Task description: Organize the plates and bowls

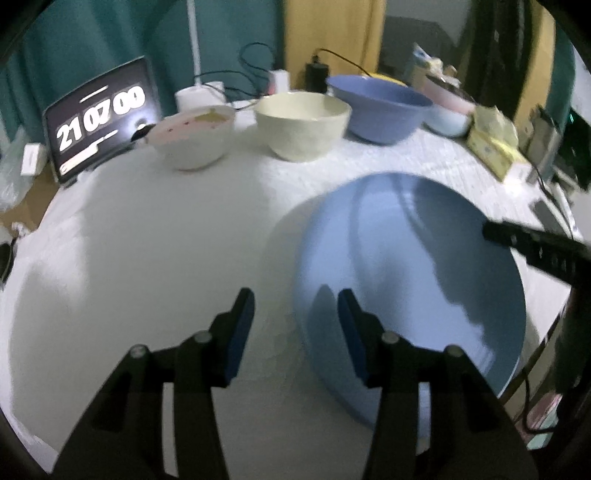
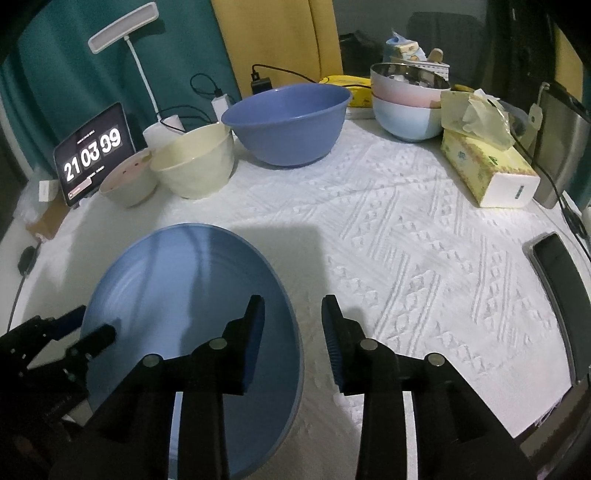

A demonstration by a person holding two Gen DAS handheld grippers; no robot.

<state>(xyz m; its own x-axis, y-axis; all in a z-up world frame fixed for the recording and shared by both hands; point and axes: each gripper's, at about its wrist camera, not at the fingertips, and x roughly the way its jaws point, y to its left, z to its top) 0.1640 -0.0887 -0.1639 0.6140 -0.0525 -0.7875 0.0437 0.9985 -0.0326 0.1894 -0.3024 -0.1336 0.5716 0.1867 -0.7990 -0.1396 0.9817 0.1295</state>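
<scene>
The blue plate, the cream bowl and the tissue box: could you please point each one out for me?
blue plate (image 2: pixel 177 295): right wrist view, on its flat inner face.
cream bowl (image 1: pixel 303 127): left wrist view, on its outer wall.
tissue box (image 2: pixel 484 173): right wrist view, on its long side.

A white textured cloth (image 2: pixel 406 236) covers the desk. Behind its far edge hang a teal curtain (image 2: pixel 55 92) and a yellow curtain (image 2: pixel 273 37). At the far left corner, a white desk lamp (image 2: pixel 123 27) stands unlit in the dim room.
</scene>
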